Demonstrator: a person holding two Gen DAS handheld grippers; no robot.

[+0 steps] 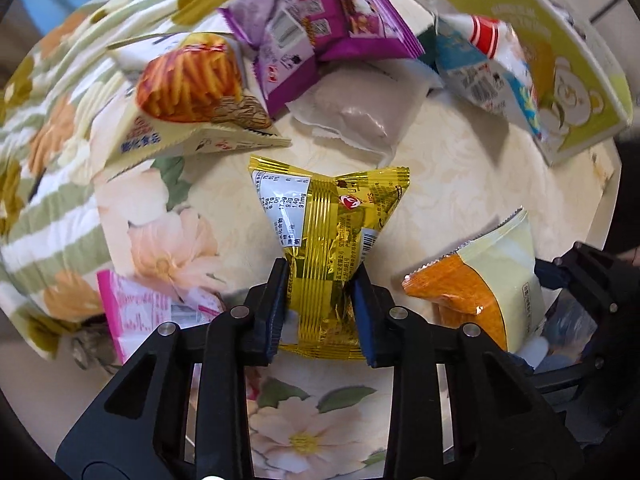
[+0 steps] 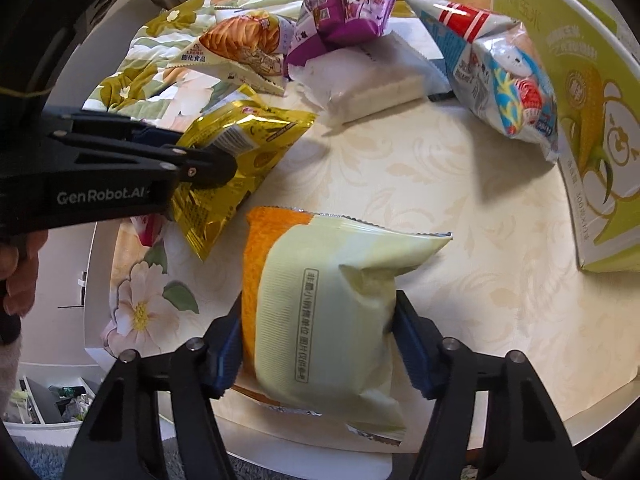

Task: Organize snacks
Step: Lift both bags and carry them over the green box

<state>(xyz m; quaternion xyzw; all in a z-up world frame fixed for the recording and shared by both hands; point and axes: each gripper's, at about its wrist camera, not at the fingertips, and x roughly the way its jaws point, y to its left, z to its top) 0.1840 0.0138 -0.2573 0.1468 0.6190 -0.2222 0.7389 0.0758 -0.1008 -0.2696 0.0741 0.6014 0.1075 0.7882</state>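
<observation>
Two packets held: my left gripper [image 1: 320, 280] pinches the crinkled gold foil packet [image 1: 328, 220]; my right gripper [image 2: 318, 340] clamps the pale-green-and-orange pillow packet [image 2: 324, 320].

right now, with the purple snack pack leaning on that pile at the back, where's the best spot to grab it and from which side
Grip the purple pack across its puffed middle, coming from above. It sits propped on the white pouch, so its crimped ends are crowded by neighbours.

The gold packet [image 2: 240, 152] lies left of the pale packet [image 2: 328, 320], box [image 2: 592, 128] far right.
</observation>
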